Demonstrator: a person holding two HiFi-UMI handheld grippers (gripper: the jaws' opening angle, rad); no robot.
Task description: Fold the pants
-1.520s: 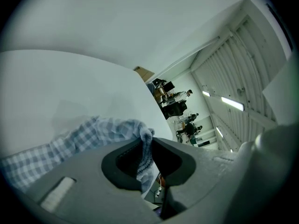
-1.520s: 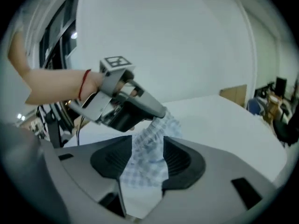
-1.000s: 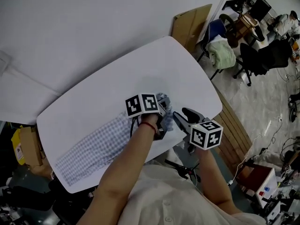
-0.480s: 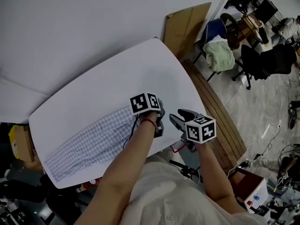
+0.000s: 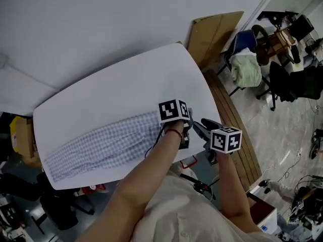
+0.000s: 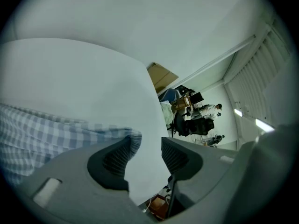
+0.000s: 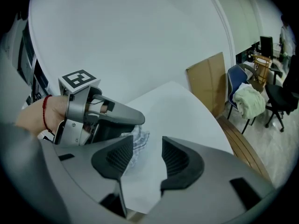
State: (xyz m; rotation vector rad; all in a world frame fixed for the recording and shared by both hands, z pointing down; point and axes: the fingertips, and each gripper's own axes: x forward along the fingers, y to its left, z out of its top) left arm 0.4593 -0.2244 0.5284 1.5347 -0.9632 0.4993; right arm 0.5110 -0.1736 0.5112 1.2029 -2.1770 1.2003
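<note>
Since a second ago the left gripper [image 6: 145, 146] has pulled the bunched end of the pants [image 5: 101, 146] out flat. Its jaws have just been opening, and the cloth edge lies loose by one pad. The right gripper [image 7: 145, 149] hangs beside that end, jaws apart and empty. The pants lie stretched along the counter [image 5: 116, 92], likely smoothed for folding.

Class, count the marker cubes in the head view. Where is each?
2. One cube tops the left gripper, whose jaws have just been opening, gripping nothing, at the pants' end; the other tops the right gripper by the table's corner.
</note>
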